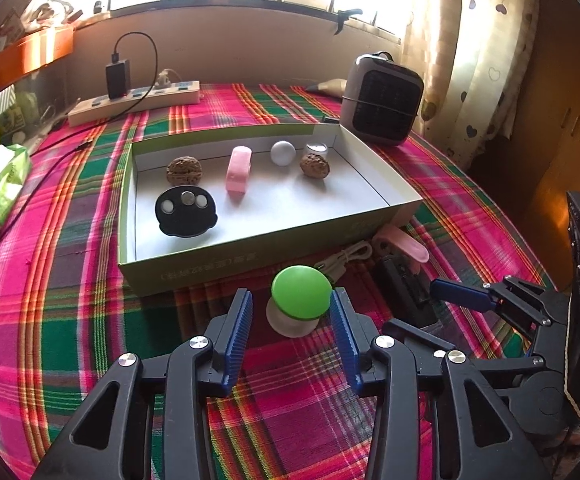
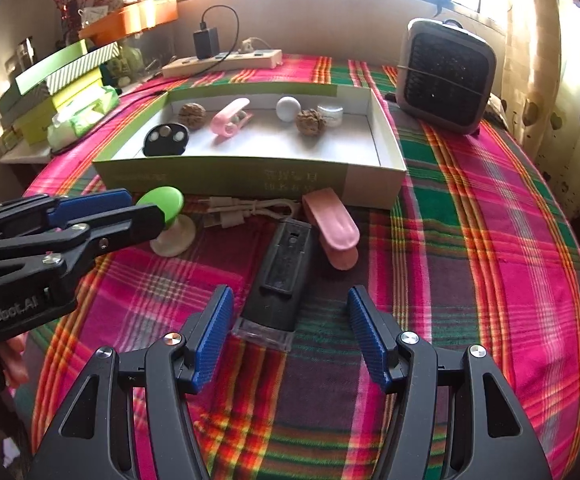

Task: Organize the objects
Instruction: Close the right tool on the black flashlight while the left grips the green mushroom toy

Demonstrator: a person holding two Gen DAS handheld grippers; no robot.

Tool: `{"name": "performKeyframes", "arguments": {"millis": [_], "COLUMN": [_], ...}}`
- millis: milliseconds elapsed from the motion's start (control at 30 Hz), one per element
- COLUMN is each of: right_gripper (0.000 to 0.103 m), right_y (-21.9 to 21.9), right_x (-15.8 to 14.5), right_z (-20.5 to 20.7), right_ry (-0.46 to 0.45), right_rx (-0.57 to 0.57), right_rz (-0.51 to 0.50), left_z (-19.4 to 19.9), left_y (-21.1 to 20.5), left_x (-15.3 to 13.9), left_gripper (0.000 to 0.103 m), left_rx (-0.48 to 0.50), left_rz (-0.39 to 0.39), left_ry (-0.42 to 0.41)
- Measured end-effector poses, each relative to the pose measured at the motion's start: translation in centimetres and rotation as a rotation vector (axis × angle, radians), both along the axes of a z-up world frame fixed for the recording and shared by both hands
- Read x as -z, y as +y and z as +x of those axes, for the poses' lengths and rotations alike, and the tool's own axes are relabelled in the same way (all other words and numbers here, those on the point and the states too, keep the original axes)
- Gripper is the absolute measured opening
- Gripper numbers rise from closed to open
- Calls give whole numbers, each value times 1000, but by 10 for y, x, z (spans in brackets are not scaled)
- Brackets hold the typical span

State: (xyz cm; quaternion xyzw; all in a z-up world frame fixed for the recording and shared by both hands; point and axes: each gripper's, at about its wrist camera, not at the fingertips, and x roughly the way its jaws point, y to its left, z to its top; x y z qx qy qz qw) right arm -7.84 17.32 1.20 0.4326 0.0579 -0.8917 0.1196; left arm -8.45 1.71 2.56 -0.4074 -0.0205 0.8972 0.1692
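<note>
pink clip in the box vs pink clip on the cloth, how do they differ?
Place: the pink clip in the box lies on the floor of the green box; the pink clip on the cloth lies outside, close by the box's front wall, beside the black device.
Surroundings: the boxed one sits between two walnuts; the outer one lies by a white cable.
Shade: the boxed one looks paler.
Shared: both pink, lying flat, ungripped.

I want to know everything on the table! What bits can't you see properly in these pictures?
- Left wrist view: the black device is partly hidden behind the right gripper.
- Right wrist view: the green-topped knob is partly covered by the left gripper.
- Both views: the printing on the box front is too small and blurred to read.
- Both views: the window is glare; nothing outside shows.
</note>
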Motion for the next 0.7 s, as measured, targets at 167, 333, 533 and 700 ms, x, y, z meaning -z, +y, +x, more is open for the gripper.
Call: {"name": "performKeyframes", "arguments": {"millis": [167, 333, 533, 700], "right_gripper": [60, 60, 60, 53], "right_y": [0, -1, -1, -1], "right_x": [0, 0, 0, -1], "right_z": [-4, -7, -8, -8], "right_ry": [0, 2, 4, 5], "right_rx": [-5, -16, -30, -41], "right_rz": [9, 18, 16, 7], "left_z": [0, -4, -7, -14], "left_y": [9, 14, 13, 9], "left_x": [1, 3, 6, 11], "left_gripper": [40, 40, 40, 40], "left_rx": [-13, -31, -44, -73], "left_rz": [-50, -79, -79, -76], "left_ry": [12, 5, -10, -45]}}
